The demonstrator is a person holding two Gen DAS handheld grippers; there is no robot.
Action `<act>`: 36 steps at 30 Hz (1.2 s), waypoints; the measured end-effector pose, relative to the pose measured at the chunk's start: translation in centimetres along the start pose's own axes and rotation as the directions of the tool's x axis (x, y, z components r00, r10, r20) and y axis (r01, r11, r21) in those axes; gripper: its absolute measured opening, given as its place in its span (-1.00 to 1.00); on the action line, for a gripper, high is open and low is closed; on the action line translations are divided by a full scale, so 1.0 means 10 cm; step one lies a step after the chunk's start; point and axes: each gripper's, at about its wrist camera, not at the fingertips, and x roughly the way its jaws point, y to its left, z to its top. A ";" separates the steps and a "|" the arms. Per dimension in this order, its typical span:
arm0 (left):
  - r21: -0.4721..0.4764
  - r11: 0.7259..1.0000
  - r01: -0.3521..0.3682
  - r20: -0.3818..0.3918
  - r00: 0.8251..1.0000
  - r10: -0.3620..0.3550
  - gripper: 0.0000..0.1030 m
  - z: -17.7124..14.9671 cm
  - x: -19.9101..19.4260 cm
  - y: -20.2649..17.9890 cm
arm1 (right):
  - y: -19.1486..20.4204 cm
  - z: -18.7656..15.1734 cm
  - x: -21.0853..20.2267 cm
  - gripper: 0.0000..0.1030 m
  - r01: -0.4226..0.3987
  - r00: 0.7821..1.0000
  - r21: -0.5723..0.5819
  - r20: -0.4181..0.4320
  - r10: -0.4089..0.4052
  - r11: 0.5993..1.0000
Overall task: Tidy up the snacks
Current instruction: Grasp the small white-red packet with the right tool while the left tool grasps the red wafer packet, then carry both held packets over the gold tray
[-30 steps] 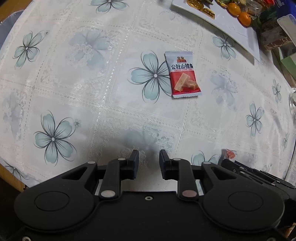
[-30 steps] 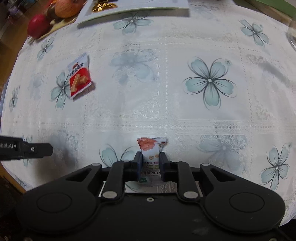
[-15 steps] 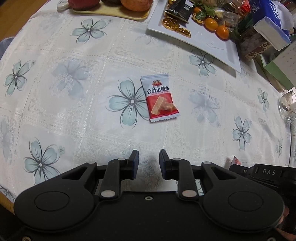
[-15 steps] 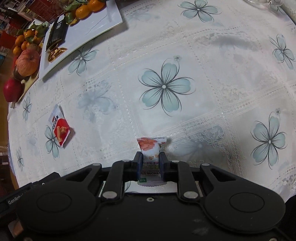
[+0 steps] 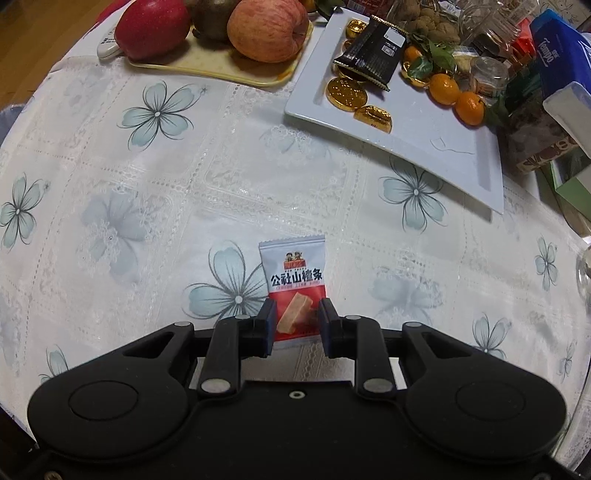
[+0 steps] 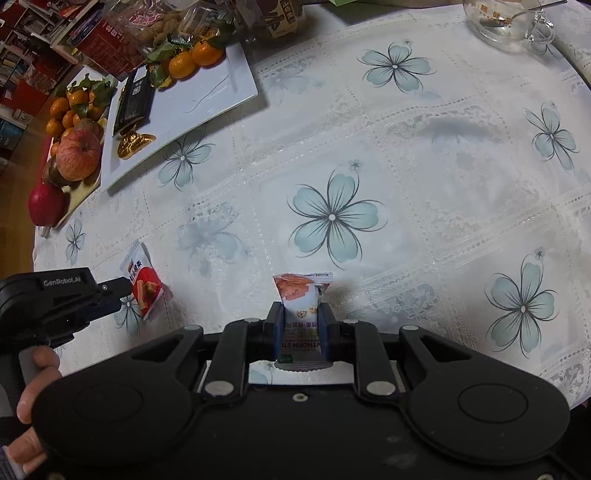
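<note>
A red and white hawthorn snack packet (image 5: 293,280) lies flat on the flowered tablecloth; it also shows in the right wrist view (image 6: 142,282). My left gripper (image 5: 295,317) is open, its jaws on either side of the packet's lower end, not closed on it. My right gripper (image 6: 300,317) is shut on a small white and orange snack packet (image 6: 300,295), held upright just above the cloth. The white rectangular plate (image 5: 424,140) holds gold coins, a black packet and tangerines, and shows in the right wrist view (image 6: 207,99) too.
A yellow tray (image 5: 221,72) with apples stands far left. Boxes, jars and a blue tissue pack (image 5: 554,55) crowd behind the plate. A glass bowl (image 6: 506,22) stands far right. The left gripper (image 6: 74,295) and hand show at the right view's left edge.
My left gripper has moved forward to the red packet, which now lies between its open jaws. My right gripper has swung with its packet still gripped, bringing plate and fruit into view.
</note>
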 end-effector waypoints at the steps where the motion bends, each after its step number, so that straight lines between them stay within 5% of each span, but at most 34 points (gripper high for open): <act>1: -0.005 1.000 0.000 -0.005 1.000 0.000 -0.34 0.02 0.03 -0.01 | 0.00 0.01 -0.01 -0.59 -0.002 1.000 0.004 0.003 0.002 1.000; 7: -0.029 0.999 -0.022 -0.055 0.998 0.020 -0.32 0.09 0.24 -0.04 | -0.01 0.02 0.00 -0.59 -0.010 1.000 0.017 -0.005 0.010 1.000; 9: -0.041 0.999 -0.009 -0.038 0.999 0.007 -0.17 0.09 0.22 -0.05 | 0.00 0.02 0.01 -0.59 -0.008 1.000 0.017 -0.006 0.008 1.000; 26: 0.011 0.994 -0.110 -0.034 0.993 0.111 0.09 0.11 0.37 -0.21 | 0.07 0.01 0.05 -0.59 0.001 1.000 -0.013 -0.016 -0.001 1.000; 30: 0.055 0.987 -0.152 -0.015 0.988 0.153 -0.13 0.08 0.38 -0.31 | 0.07 0.01 0.07 -0.59 0.001 1.000 -0.010 -0.027 -0.001 1.000; 36: 0.037 0.994 -0.100 -0.060 0.993 0.102 -0.18 0.04 0.32 -0.27 | 0.05 0.02 0.04 -0.59 -0.010 1.000 -0.001 -0.024 0.010 1.000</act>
